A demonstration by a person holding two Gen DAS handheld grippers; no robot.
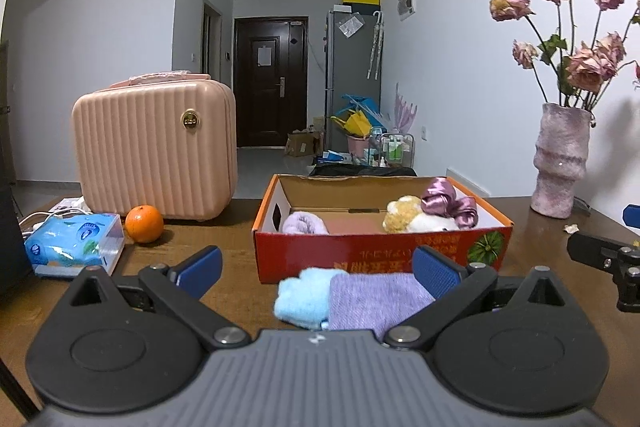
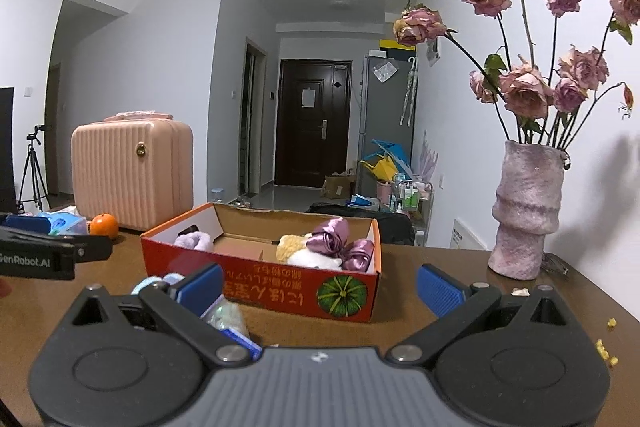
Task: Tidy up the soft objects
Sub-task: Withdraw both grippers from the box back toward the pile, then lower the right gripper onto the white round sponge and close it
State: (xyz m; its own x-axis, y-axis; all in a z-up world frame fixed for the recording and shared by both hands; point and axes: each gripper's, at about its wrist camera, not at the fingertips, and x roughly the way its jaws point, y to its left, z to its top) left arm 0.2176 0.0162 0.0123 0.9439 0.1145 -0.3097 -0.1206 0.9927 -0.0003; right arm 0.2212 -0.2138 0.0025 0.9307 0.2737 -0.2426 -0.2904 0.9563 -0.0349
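Note:
An orange cardboard box (image 1: 380, 247) sits on the brown table. It holds a rolled lilac cloth (image 1: 304, 223) at its left and a plush toy (image 1: 416, 219) with a purple satin bow (image 1: 448, 201) at its right. My left gripper (image 1: 320, 267) is open above a folded lilac towel (image 1: 372, 301) and a light blue cloth (image 1: 302, 297) lying in front of the box. My right gripper (image 2: 320, 287) is open and empty, close to the box (image 2: 260, 279). A light blue cloth (image 2: 160, 281) and a pale green item (image 2: 228, 315) lie behind its left finger.
A pink ribbed case (image 1: 156, 147), an orange (image 1: 144, 223) and a blue tissue pack (image 1: 72, 243) stand at the left. A pink vase (image 2: 524, 211) of dried roses stands at the right by the wall. Crumbs (image 2: 604, 347) lie near the table's right edge.

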